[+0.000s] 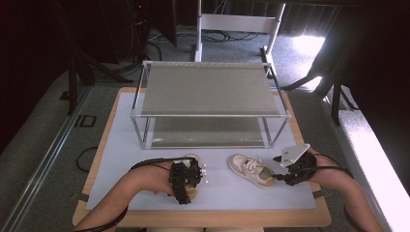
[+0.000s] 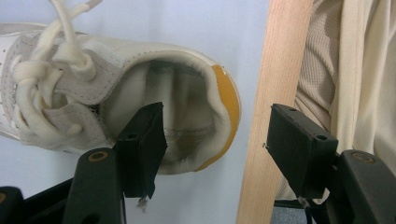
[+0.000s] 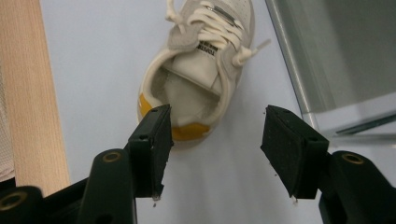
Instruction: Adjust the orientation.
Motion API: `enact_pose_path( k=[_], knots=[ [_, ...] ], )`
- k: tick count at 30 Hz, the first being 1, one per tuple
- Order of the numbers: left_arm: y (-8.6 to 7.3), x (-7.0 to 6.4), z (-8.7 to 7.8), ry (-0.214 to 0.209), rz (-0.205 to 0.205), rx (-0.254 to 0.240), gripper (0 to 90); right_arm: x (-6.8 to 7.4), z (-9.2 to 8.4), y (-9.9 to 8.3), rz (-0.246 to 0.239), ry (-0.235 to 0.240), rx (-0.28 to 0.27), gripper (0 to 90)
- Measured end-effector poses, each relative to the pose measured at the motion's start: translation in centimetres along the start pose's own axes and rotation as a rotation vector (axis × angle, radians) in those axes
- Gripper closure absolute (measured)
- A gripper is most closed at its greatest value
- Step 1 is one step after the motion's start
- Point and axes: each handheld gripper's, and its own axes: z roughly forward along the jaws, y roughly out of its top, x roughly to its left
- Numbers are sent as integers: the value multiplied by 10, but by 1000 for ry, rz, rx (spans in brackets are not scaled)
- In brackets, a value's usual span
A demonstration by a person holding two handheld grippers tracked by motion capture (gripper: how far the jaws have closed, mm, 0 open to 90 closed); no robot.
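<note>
Left shoe [image 2: 116, 93] lies on the bench [image 1: 217, 186]; the left tool [image 1: 186, 181] has one jaw inside its opening, the other outside the heel, not pressing; right tool [image 1: 285, 176] spread, nothing held, just behind the right shoe [image 1: 251, 170]; both rack [image 1: 210, 89] shelves bare.

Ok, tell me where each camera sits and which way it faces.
High view: above the person's side, looking forward and down on the table, rack, two shoes; both forearms show.
Left gripper view: rides the left gripper, facing the left shoe; open jaws show.
Right gripper view: rides the right gripper, facing the right shoe; open jaws show.
Shared: high view has both shoes.
</note>
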Motion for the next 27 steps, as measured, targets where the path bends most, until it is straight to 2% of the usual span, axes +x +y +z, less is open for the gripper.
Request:
enact_pose_path(
  k=[9,13,17,20,27],
  knots=[
    [0,0,0,-3,-2,4,368,2,3,10,-40,60,27,519],
    [0,0,0,-4,-4,4,368,6,6,13,-52,70,64,528],
    [0,1,1,-6,-3,7,369,11,11,15,-84,107,100,592],
    [0,1,1,-5,-3,9,370,14,10,16,-133,81,108,622],
    [0,1,1,-10,-4,9,371,14,9,20,-161,81,128,641]
  ],
)
